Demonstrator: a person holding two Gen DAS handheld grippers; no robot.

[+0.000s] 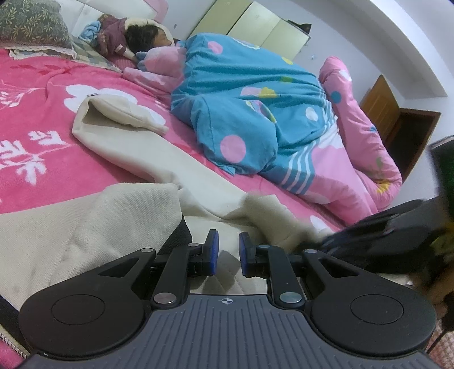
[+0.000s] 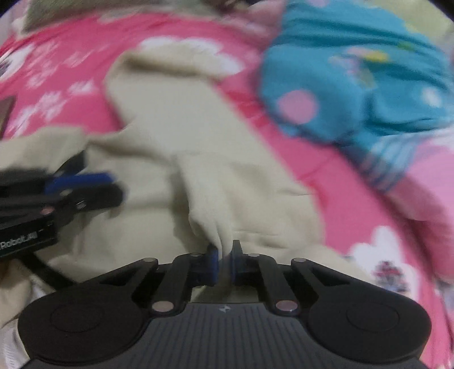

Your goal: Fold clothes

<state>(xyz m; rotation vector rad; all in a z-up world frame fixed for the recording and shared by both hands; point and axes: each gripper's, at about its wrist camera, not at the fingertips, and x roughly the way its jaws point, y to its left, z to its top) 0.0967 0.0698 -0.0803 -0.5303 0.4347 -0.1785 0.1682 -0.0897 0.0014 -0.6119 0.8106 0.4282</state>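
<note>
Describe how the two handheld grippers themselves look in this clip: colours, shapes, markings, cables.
Both match: the left gripper and right gripper have black linkage arms with silver pivot pins, blue pads on the fingertips, round black side housings and a ribbed grey base with a small centre mark. In the right view, the left unit shows white lettering and a black cable.

You are working over a pink floral blanket [image 1: 42,93] covering the bed. A child [image 1: 150,35] is lying asleep near the headboard under a blue dotted quilt [image 1: 241,108]. A grey patterned pillow [image 1: 28,25] is resting at far left. Pale green cabinet doors [image 1: 255,25] are standing behind; a wooden nightstand [image 1: 397,119] is standing at right.
</note>
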